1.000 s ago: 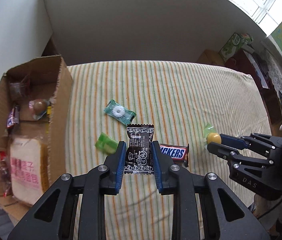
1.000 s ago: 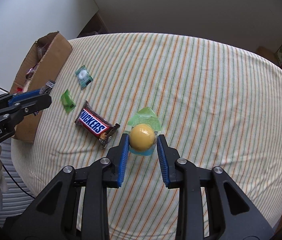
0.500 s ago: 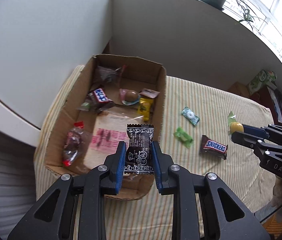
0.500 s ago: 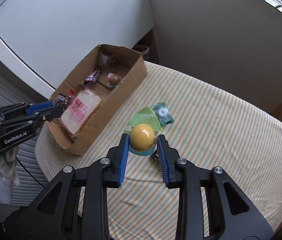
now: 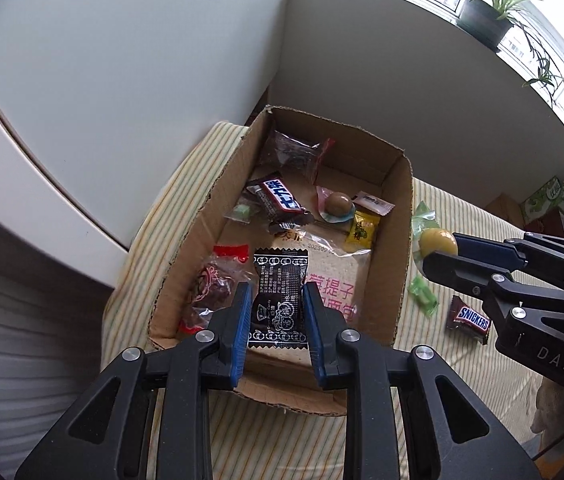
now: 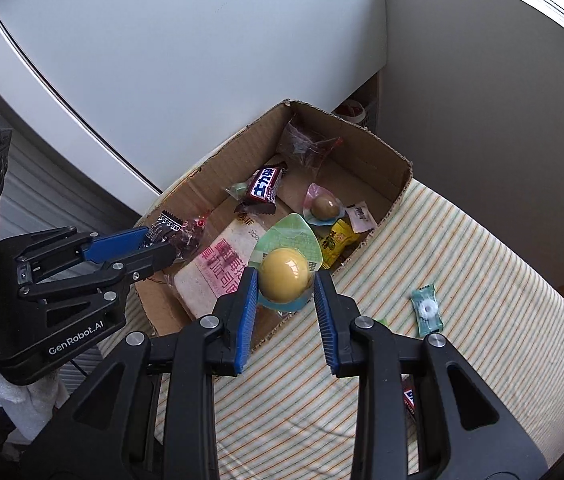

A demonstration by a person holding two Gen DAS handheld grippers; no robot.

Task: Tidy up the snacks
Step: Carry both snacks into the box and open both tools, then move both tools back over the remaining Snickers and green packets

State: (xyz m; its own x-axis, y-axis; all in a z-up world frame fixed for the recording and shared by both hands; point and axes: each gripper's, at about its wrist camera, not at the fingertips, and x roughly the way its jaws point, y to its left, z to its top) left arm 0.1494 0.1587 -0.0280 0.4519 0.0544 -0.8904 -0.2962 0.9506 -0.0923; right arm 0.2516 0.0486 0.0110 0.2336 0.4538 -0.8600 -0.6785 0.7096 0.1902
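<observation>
The left gripper pinches a black printed sachet between its blue pads, holding it upright above the near end of the open cardboard box. The right gripper clamps a yellow ball candy in a green-and-clear wrapper, poised over the box's near wall where it meets the striped tablecloth. From the left wrist view the right gripper comes in from the side with the yellow candy just outside the box's right wall; the same view alone shows a Snickers bar and a small green sweet lying on the cloth beside the box, partly behind that gripper. Only the right wrist view shows a teal ring candy on the cloth, well apart from the box, and the left gripper with the sachet over the box's left side. Inside the box lie a wrapped bread slice with pink lettering, a brown chocolate bar with white characters, a brown ball candy, a yellow packet, a red-topped bag of dark pieces and a clear bag at the far end.
</observation>
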